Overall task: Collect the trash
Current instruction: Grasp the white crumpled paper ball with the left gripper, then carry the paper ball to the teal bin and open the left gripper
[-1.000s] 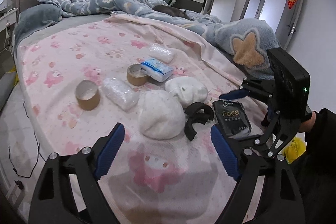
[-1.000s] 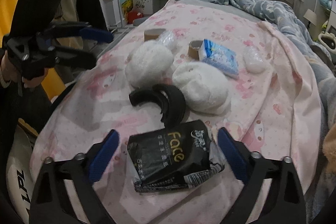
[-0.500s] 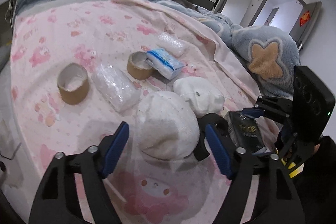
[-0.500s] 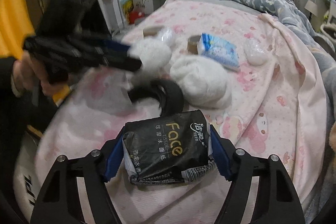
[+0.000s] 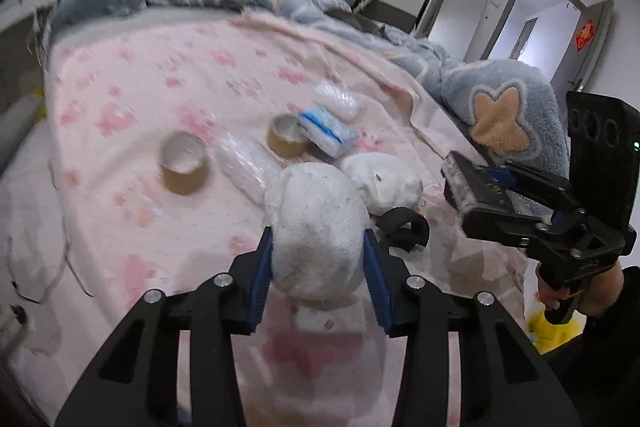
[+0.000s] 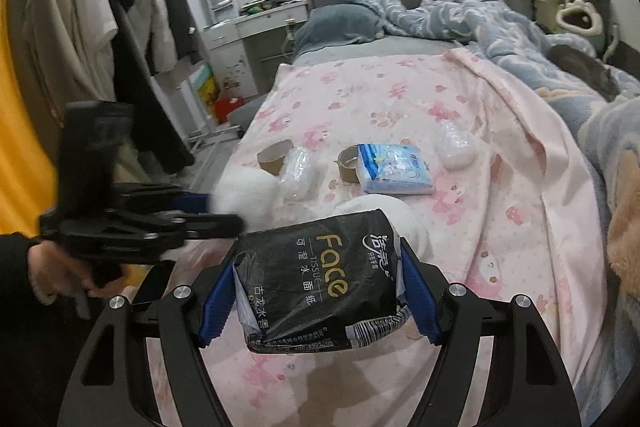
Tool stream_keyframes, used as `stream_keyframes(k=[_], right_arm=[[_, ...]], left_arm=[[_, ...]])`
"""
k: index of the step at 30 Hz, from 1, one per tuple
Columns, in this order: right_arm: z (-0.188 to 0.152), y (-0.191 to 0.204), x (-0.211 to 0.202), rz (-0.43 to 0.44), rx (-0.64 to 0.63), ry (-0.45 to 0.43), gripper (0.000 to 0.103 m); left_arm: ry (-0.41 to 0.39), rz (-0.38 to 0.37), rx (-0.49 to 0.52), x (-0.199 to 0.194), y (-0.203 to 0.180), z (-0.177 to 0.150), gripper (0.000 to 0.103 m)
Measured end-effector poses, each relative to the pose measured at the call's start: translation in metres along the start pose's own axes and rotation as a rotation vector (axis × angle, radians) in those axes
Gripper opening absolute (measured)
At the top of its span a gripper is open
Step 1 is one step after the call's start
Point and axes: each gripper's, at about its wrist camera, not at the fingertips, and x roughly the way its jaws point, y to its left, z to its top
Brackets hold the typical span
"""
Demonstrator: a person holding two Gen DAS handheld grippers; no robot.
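Note:
My left gripper [image 5: 318, 239] has its jaws closing around a white crumpled wad [image 5: 316, 219] on the pink bedspread [image 5: 160, 75]. Both blue pads touch the wad's sides. The right gripper [image 6: 320, 255] is shut on a black "Face" tissue pack [image 6: 320, 279] and holds it above the bed. In the left wrist view that pack [image 5: 466, 183] hangs at the right in the right gripper [image 5: 480, 187]. From the right wrist view the left gripper [image 6: 224, 211] shows blurred at the left against the wad [image 6: 248, 195].
On the bedspread lie a second white wad [image 5: 382, 179], a black curved band [image 5: 404, 227], two cardboard tape cores [image 5: 184, 167] [image 5: 286, 137], a blue-white tissue pack [image 5: 326, 131] and clear plastic wrap [image 5: 246, 163]. A blue blanket [image 5: 500, 107] is heaped right. Something yellow [image 5: 554, 331] sits below the bed edge.
The left gripper went forward over the white wad and narrowed onto it. The right gripper shut on the black tissue pack and raised it off the bed.

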Motion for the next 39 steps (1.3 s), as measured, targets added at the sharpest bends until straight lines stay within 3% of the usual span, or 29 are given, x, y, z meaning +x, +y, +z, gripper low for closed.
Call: stream_keyframes(k=[5,12,26,39], right_arm=[[0.0,0.022,0.002,-0.048,0.057,-0.025,0.075],[-0.003,0.063,0.013,-0.087,0.086,-0.023,0.075],[-0.004,0.158,0.051,-0.033,0.066,0.003,0.075],[-0.003,0.22,0.113,-0.007,0.042,0.105,0.075]], left_arm=[[-0.058,0.049,-0.012,-0.035,0.005,-0.007,0.046],[-0.036,0.158,-0.066,-0.059,0.03,-0.029,0.046],[0.126,0.318,-0.139,-0.08,0.1,-0.113,0.046],[0.359,0.336,-0.269,-0.07,0.164,-0.178,0.046]])
